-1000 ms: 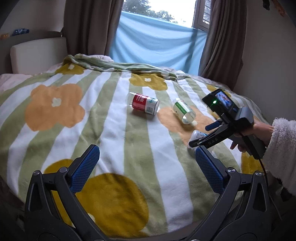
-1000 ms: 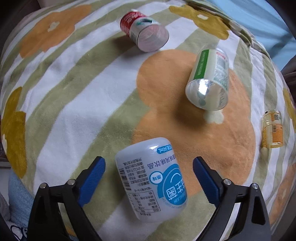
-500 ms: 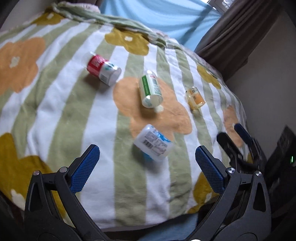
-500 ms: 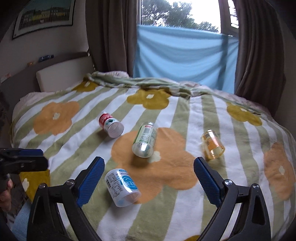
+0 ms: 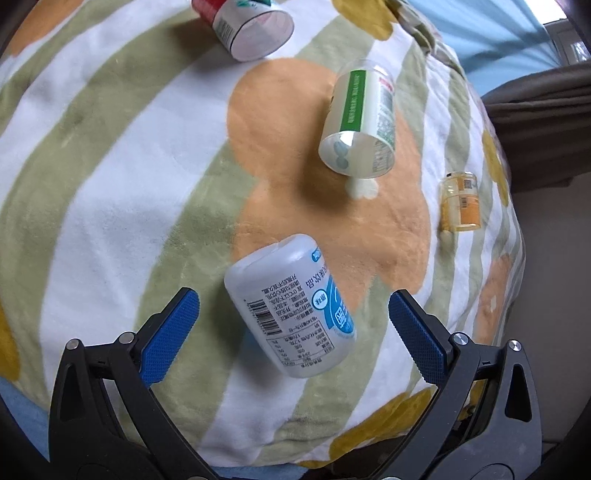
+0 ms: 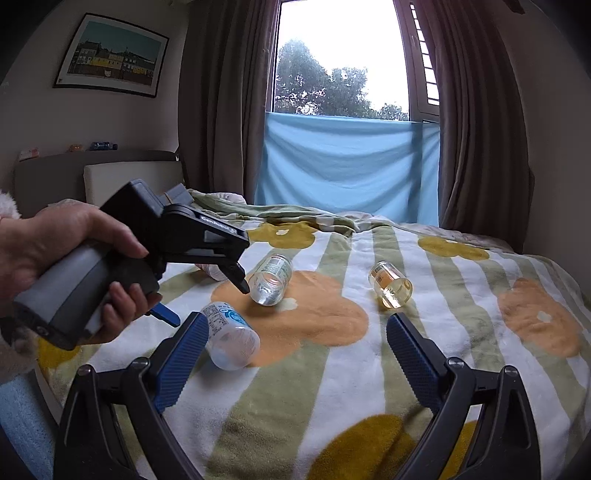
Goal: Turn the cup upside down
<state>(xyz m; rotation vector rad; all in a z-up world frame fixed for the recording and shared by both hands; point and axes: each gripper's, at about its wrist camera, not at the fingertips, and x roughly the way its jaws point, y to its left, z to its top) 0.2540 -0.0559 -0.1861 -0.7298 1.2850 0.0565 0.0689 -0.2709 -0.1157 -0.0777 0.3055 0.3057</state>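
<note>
With jaws spread wide, left gripper [image 5: 293,317] is straddling the blue-labelled cup [image 5: 291,306] lying sideways on the bed [image 5: 110,155], lining up a grasp; right gripper [image 6: 295,347] is hanging open, idle.

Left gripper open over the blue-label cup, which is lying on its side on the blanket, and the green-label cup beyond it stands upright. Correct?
Not quite. In the left wrist view the green-label cup also lies on its side. The left gripper is open over the blue-label cup, on the blanket.

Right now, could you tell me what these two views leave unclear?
- Red cup: cut by the left wrist view's top edge; hidden behind the left gripper in the right view.
- Blue cup: its mouth faces away in the left view.
- Label print on the orange cup: too small.
</note>
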